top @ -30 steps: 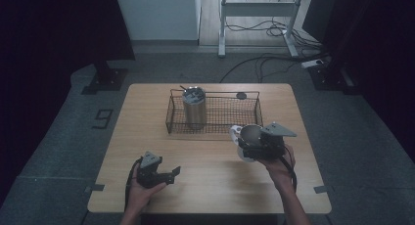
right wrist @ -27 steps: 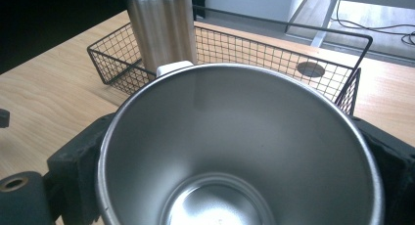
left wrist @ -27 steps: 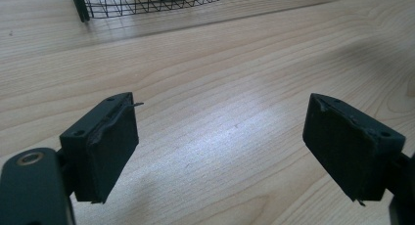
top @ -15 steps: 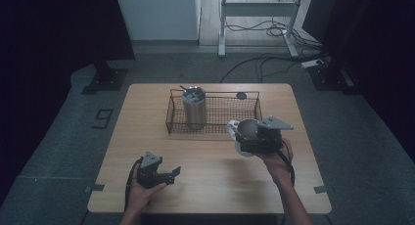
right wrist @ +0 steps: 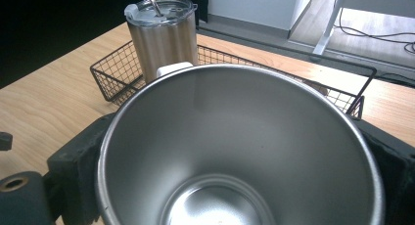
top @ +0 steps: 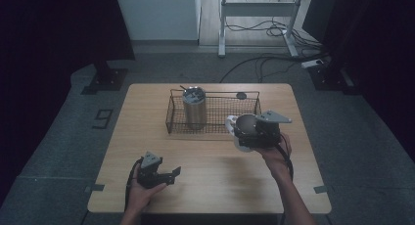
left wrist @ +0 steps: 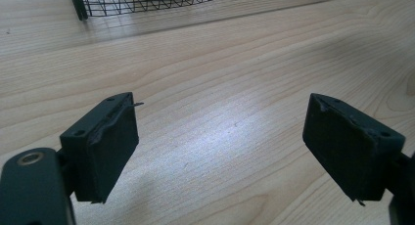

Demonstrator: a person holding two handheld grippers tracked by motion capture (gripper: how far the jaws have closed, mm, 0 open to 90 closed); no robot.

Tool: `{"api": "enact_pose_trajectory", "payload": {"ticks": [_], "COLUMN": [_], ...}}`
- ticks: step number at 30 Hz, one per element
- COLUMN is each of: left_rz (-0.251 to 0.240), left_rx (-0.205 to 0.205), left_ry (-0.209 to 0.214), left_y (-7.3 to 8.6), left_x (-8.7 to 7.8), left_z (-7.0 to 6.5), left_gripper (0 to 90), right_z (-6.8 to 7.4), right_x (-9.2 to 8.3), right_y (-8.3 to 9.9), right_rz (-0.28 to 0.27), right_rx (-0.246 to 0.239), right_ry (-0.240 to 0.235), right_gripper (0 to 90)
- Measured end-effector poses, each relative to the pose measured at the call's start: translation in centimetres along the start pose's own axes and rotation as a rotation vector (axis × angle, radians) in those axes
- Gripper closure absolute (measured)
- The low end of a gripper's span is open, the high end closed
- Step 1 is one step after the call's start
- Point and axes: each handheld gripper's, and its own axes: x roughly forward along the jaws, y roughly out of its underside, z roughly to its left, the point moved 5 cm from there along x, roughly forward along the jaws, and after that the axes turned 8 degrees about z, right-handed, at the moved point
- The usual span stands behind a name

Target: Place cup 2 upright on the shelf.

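Observation:
A steel mug (top: 246,125) with a white handle hangs above the table just in front of the wire basket (top: 215,118), its open mouth toward the right gripper's camera. My right gripper (top: 250,133) is shut on the mug (right wrist: 235,151), one black jaw on each side of its wall. A lidded steel tumbler (top: 194,107) with a straw stands upright in the basket's left part. My left gripper (top: 165,173) rests low near the table's front left. It is open, and bare wood lies between its pads (left wrist: 107,146).
A small dark disc (top: 241,95) lies on the table behind the basket. The basket's right part (right wrist: 342,95) holds nothing that I can see. Cables and a metal stand's legs (top: 254,49) are on the floor beyond the table.
My right gripper has carried the mug a little up and away from the person, closer to the basket's front right. The left gripper has stayed put.

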Motion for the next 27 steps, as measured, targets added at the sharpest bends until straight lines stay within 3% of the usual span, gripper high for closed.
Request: {"api": "enact_pose_trajectory", "payload": {"ticks": [27], "left_rz": [-0.001], "left_rx": [-0.003], "left_ry": [0.002], "left_y": [0.0], "left_x": [0.0], "left_z": [0.1], "left_gripper": [13.5], "right_z": [-0.4], "right_x": [1.0], "right_y": [-2.5], "right_rz": [0.006], "right_rx": [-0.012], "right_ry": [-0.002], "right_gripper": [5.8]}}
